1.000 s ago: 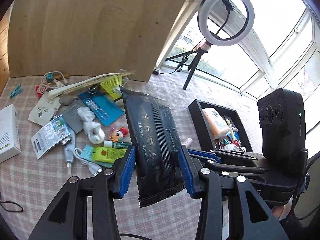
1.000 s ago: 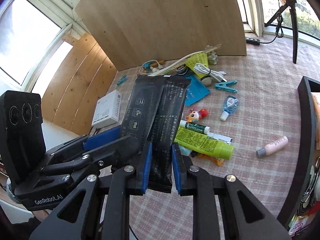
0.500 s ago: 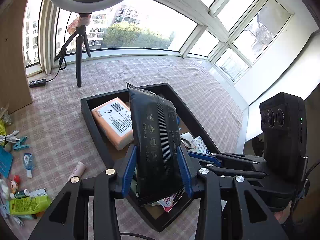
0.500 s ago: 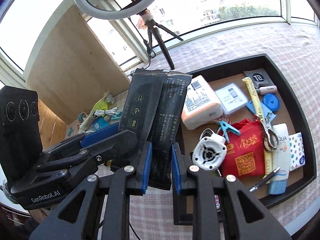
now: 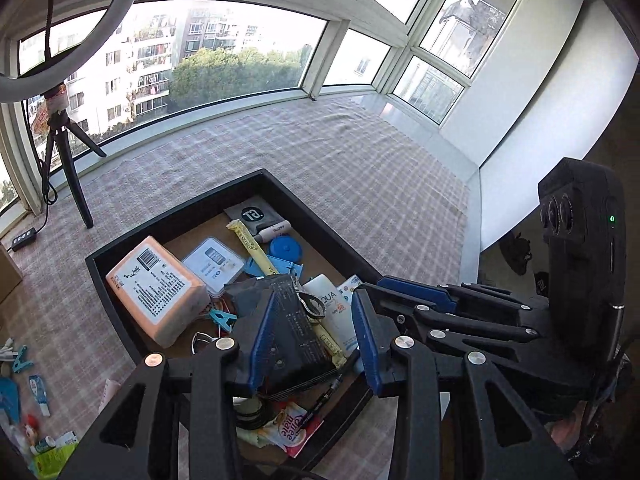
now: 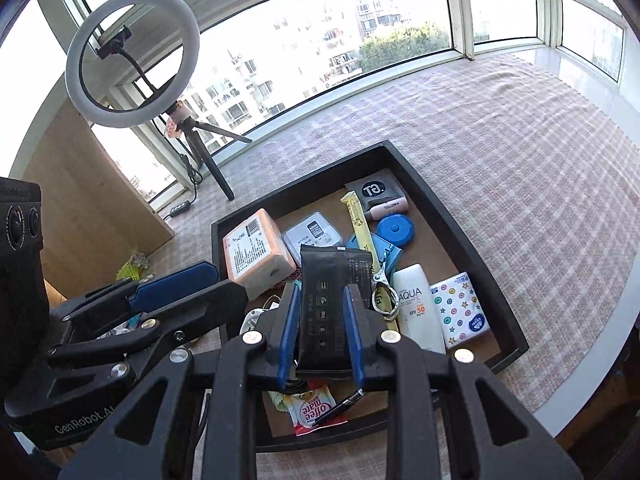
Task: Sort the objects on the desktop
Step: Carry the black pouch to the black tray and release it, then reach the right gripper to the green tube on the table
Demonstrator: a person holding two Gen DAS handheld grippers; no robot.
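Note:
A black flat packet lies on top of the things in the black tray. My left gripper straddles the packet. One blue pad rests against its edge, the other stands clear, and the jaws are closing a little. My right gripper also has the packet between its pads. Those jaws are opening and the pads no longer pinch it. Both grippers point down into the near part of the tray, side by side.
The tray holds an orange tissue pack, a sunscreen tube, a patterned tissue pack, a pen and several small items. A ring light on a tripod and a wooden board stand behind. Loose items lie at left.
Both grippers swung with the black packet from the clutter pile over to the tray. The packet has dropped from upright to lying in the tray, and the right jaws have widened.

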